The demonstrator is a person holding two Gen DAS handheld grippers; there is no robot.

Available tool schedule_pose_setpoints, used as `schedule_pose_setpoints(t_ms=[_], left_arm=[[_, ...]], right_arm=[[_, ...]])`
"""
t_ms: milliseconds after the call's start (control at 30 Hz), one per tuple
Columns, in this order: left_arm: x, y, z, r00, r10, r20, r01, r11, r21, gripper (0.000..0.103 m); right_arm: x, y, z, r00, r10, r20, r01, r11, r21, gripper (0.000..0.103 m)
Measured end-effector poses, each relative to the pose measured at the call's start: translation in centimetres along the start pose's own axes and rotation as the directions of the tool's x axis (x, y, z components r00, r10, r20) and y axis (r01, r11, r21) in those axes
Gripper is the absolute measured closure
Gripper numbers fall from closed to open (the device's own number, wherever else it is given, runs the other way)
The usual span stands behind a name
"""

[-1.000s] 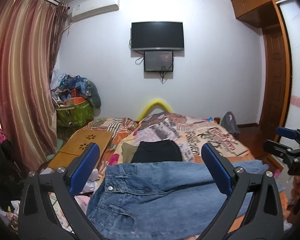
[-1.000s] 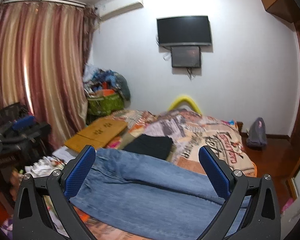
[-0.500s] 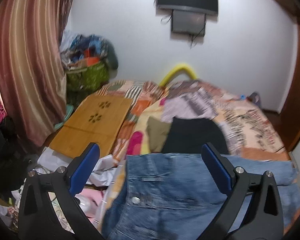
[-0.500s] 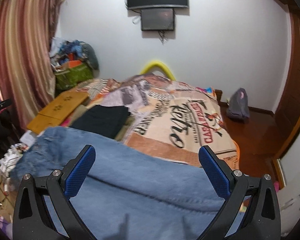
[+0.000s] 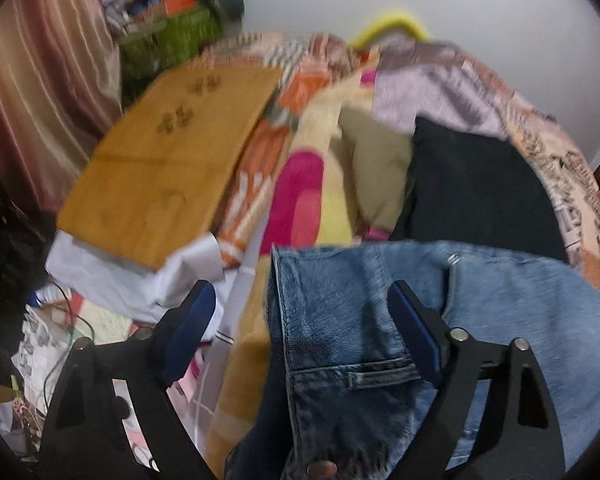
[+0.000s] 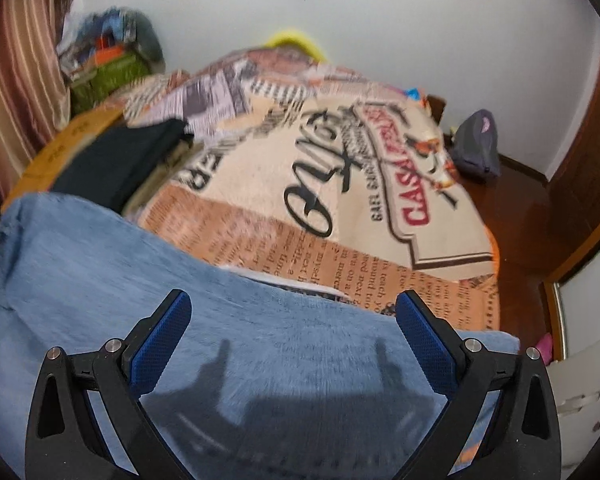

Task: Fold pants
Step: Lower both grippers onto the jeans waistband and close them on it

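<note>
Left gripper: black frame, blue pads, jaws apart and just narrowed a little, straddling the waistband edge of the faded blue denim pants, no pad pressing cloth. Right gripper: jaws wide apart, nothing clamped, hanging over a pant leg with its shadow cast on the denim.

Pants spread flat across the near end of the bed, long axis running side to side: waistband, belt loop and metal button at the left-hand end, legs stretching away toward the right-hand end, hem near the bed's right edge.

Green basket in the far left corner by the striped curtain, heaped with mixed clothes; contents too blurred to sort.

Just beyond the pants, a folded black garment beside an olive one, both on the newspaper-print blanket. Left of the bed, a yellow wooden board over white sheets. On the floor at right, a grey bag against the wall.
</note>
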State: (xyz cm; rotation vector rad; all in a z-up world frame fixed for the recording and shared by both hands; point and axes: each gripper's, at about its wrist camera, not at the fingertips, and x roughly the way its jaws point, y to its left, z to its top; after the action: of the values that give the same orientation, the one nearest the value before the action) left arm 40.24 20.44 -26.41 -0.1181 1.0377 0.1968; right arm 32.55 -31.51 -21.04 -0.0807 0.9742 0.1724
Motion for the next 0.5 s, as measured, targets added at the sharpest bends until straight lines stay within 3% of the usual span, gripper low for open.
schedule_pose_setpoints(t_ms=[100, 267, 433, 500], left_arm=[[2.0, -0.2, 0.2, 0.998, -0.008, -0.055, 0.009, 1.0, 0.022, 0.019], [3.4, -0.2, 0.5, 0.996, -0.047, -0.074, 0.048, 0.999, 0.015, 0.022], [4.3, 0.2, 0.5, 0.984, -0.144, -0.109, 0.139, 0.989, -0.05, 0.044], [4.3, 0.0, 0.5, 0.985, -0.14, -0.1, 0.135, 0.989, -0.055, 0.05]], right_arm=[[2.4, 0.4, 0.5, 0.997, 0.045, -0.062, -0.047, 0.998, -0.04, 0.002], [6.0, 1.4, 1.0, 0.986, 0.086, -0.145, -0.103, 0.988, -0.114, 0.008], [8.4, 1.8, 0.9, 0.954, 0.159, -0.252, -0.196, 0.973, -0.125, 0.024], [8.4, 1.5, 0.9, 0.937, 0.21, -0.278, -0.241, 0.967, -0.082, 0.033]])
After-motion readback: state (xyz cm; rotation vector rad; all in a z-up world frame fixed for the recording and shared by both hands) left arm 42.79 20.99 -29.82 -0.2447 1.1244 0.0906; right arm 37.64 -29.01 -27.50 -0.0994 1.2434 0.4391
